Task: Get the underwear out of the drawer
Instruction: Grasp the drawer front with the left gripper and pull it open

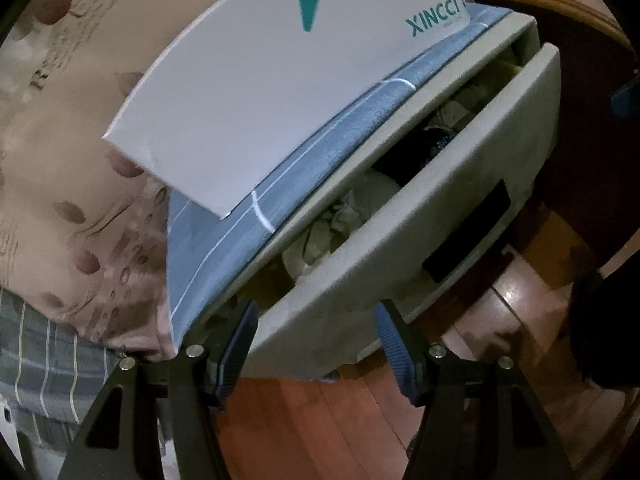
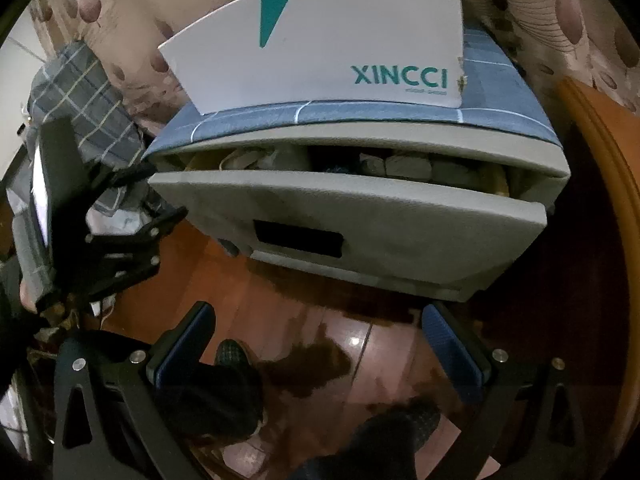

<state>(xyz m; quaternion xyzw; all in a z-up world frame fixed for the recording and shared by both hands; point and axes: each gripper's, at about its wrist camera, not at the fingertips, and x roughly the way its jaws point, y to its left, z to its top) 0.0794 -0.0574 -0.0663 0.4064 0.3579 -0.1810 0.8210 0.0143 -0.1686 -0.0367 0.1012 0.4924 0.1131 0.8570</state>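
The pale grey drawer (image 1: 400, 240) stands pulled partly out of its small cabinet. In the gap lie crumpled pale garments (image 1: 340, 216) and a dark one (image 1: 424, 144). My left gripper (image 1: 318, 354) is open, its blue pads (image 1: 240, 352) either side of the drawer front's near corner without touching it. The right wrist view has the drawer front (image 2: 400, 220) with its dark handle slot (image 2: 298, 242), and folded pale garments (image 2: 404, 166) behind it. My right gripper (image 2: 320, 348) hangs open over the floor, below the drawer. The left gripper (image 2: 164, 192) shows at the drawer's left end.
A white XINCCI box (image 2: 340, 52) rests on a blue checked cloth (image 2: 500, 80) covering the cabinet top. Behind hangs a pink patterned curtain (image 1: 60, 140). A wooden frame (image 2: 600, 200) stands at the right. A person's feet (image 2: 232, 360) are on the wooden floor (image 2: 360, 340).
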